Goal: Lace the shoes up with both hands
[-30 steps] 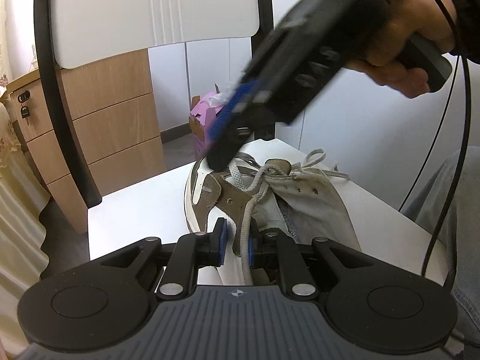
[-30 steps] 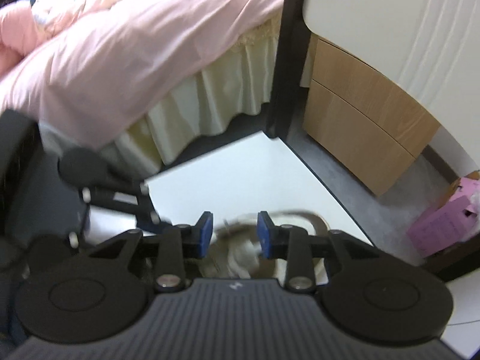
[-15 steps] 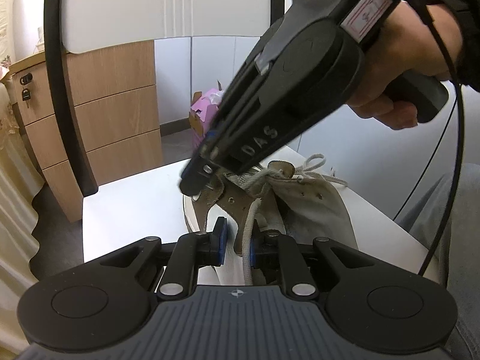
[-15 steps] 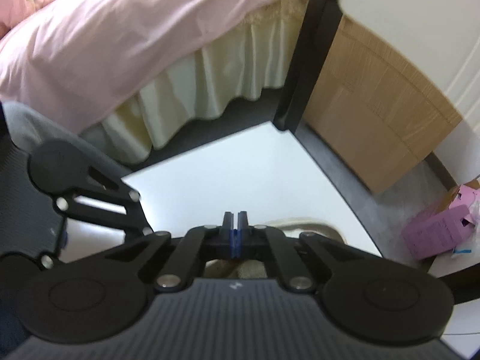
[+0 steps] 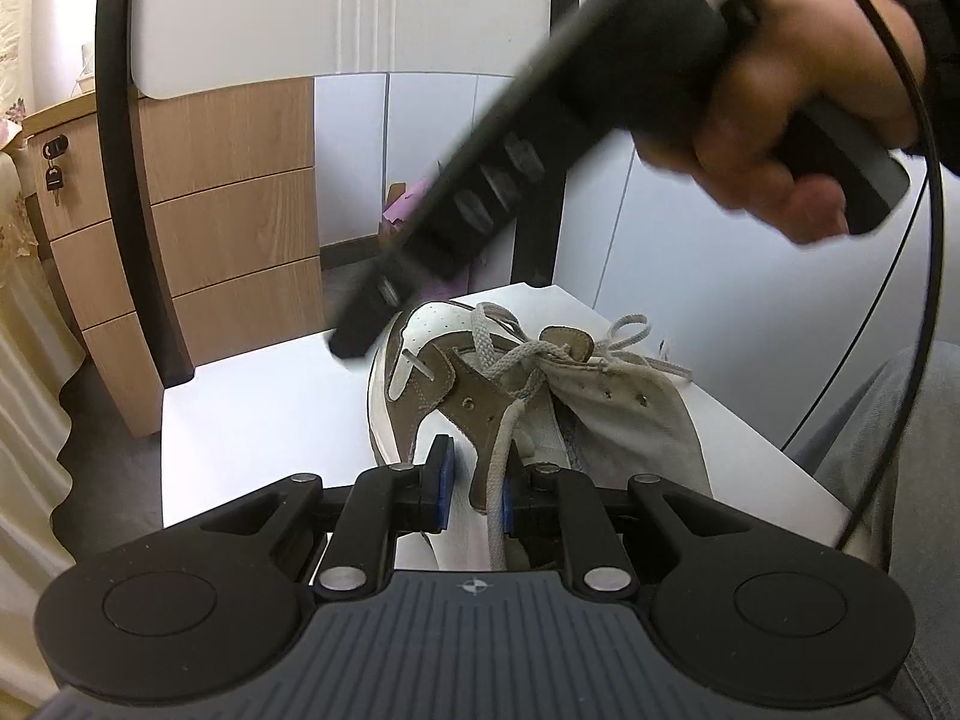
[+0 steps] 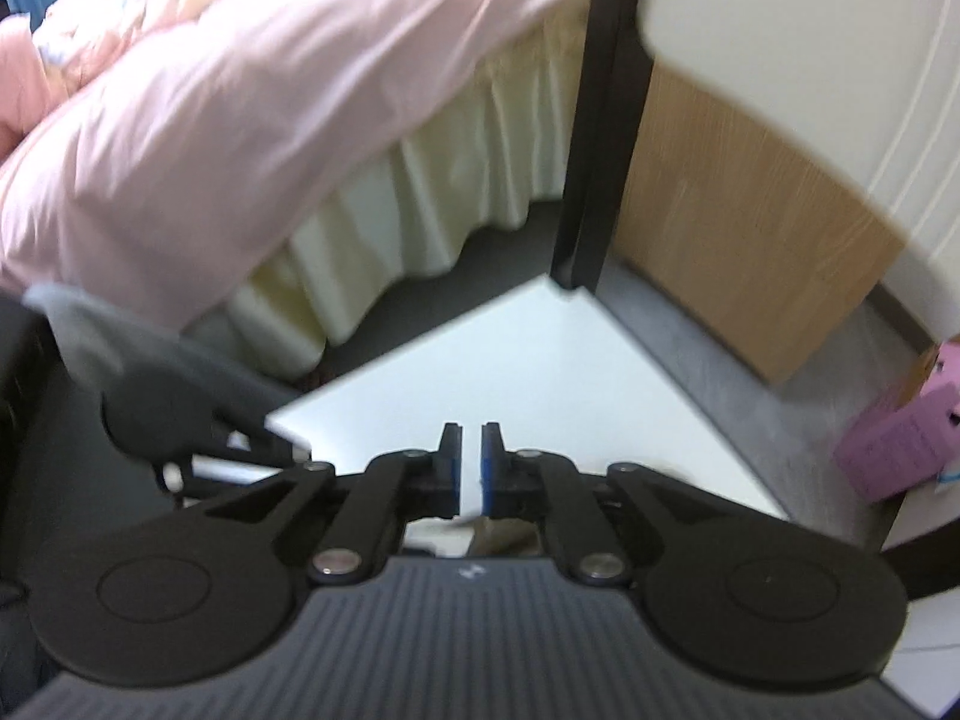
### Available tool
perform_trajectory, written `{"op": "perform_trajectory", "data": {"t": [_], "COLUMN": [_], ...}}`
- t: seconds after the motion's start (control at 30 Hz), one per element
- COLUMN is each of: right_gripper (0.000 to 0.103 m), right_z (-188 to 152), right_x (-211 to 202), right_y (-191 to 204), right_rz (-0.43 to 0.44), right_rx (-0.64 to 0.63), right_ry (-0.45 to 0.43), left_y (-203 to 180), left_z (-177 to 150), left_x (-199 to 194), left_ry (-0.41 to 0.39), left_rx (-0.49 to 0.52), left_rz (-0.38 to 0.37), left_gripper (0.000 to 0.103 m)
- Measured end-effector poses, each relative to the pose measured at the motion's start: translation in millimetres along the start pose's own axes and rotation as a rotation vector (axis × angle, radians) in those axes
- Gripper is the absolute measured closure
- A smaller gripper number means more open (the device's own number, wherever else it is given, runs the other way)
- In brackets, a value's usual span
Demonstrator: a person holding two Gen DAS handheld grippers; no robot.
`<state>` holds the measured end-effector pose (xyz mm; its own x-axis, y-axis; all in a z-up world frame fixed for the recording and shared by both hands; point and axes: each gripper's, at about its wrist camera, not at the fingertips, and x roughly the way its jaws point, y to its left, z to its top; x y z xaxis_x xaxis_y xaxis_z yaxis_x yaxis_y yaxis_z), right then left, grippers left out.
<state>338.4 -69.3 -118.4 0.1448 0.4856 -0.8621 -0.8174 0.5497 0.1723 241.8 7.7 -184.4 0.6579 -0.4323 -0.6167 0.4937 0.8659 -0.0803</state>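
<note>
A white and brown shoe (image 5: 540,396) lies on the white chair seat (image 5: 258,420), its grey-white lace (image 5: 510,360) loosely threaded. My left gripper (image 5: 475,489) sits at the shoe's near side, jaws narrowly apart. The brown eyelet flap (image 5: 474,414) and one lace strand run down between the pads. The strand lies along the right pad, and a gap shows at the left pad. My right gripper (image 5: 354,342), blurred, hangs just left of the shoe's toe, held by a hand (image 5: 780,138). In the right wrist view its jaws (image 6: 471,462) are opening slightly, with only bare seat between them.
The chair's black frame (image 5: 120,150) and white backrest (image 5: 336,6) rise behind the seat. Wooden drawers (image 5: 234,222) and a pink box (image 6: 900,438) stand beyond. A bed with a pink quilt (image 6: 240,108) lies to one side. A jeans-clad leg (image 5: 900,420) and a black cable (image 5: 912,276) are at right.
The right gripper's jaws closed from open to fully together, then parted a little. Its tip slid from over the shoe's toe to just left of it. The left gripper stayed put.
</note>
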Motion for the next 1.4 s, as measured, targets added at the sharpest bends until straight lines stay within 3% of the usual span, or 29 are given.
{"op": "perform_trajectory", "data": {"t": [0.13, 0.37, 0.43, 0.5, 0.63, 0.73, 0.8, 0.97, 1.03, 1.07, 1.2, 1.3, 1.4], "right_gripper": [0.08, 0.081, 0.1, 0.1, 0.103, 0.103, 0.102, 0.096, 0.076, 0.075, 0.077, 0.086, 0.1], "right_z": [-10.4, -18.4, -21.4, -22.1, -20.7, -0.4, 16.6, 28.6, 16.9, 8.0, -27.6, -42.4, -46.8], "right_x": [3.6, 11.7, 13.1, 12.8, -1.6, -30.4, -44.8, -46.8, -36.9, -32.0, -13.3, -4.3, 10.2], "right_y": [4.9, 8.2, 9.9, 12.4, 15.2, 18.3, 23.3, 20.9, 17.6, 16.8, 11.1, 12.9, 16.3], "right_rz": [-0.041, -0.092, -0.093, -0.106, -0.119, -0.094, -0.091, -0.105, -0.109, -0.117, -0.145, -0.146, -0.182], "right_rx": [-0.026, -0.056, -0.064, -0.075, -0.043, 0.027, 0.021, 0.005, 0.002, 0.0, 0.032, 0.018, -0.018], "right_ry": [0.003, 0.021, 0.02, 0.015, -0.087, -0.246, -0.295, -0.205, -0.133, -0.103, -0.029, -0.034, -0.029], "left_y": [-0.4, -1.5, -1.9, -1.7, 0.5, -2.5, -3.7, -4.3, -2.7, -3.3, -0.6, -1.6, -10.5], "left_z": [-0.9, 0.1, 0.1, 0.2, 0.3, 0.0, 0.1, 0.1, 0.4, 0.5, 0.5, 0.1, -2.7], "left_x": [-0.4, -0.7, -0.1, -0.2, 3.1, 5.4, 5.8, 4.6, 4.5, 2.8, 0.8, 1.0, 4.7], "left_ry": [-0.002, -0.002, 0.0, 0.0, 0.008, 0.004, 0.002, -0.001, -0.002, -0.003, 0.002, 0.0, -0.005], "left_rx": [-0.005, 0.003, 0.005, 0.01, 0.005, 0.013, 0.015, 0.009, -0.002, -0.011, -0.034, -0.022, 0.032], "left_rz": [0.0, 0.004, 0.0, -0.007, -0.029, -0.035, -0.031, -0.02, -0.017, -0.017, -0.007, 0.006, 0.071], "left_gripper": [0.086, 0.086, 0.086, 0.086, 0.086, 0.086, 0.086, 0.086, 0.086, 0.086, 0.086, 0.086, 0.082]}}
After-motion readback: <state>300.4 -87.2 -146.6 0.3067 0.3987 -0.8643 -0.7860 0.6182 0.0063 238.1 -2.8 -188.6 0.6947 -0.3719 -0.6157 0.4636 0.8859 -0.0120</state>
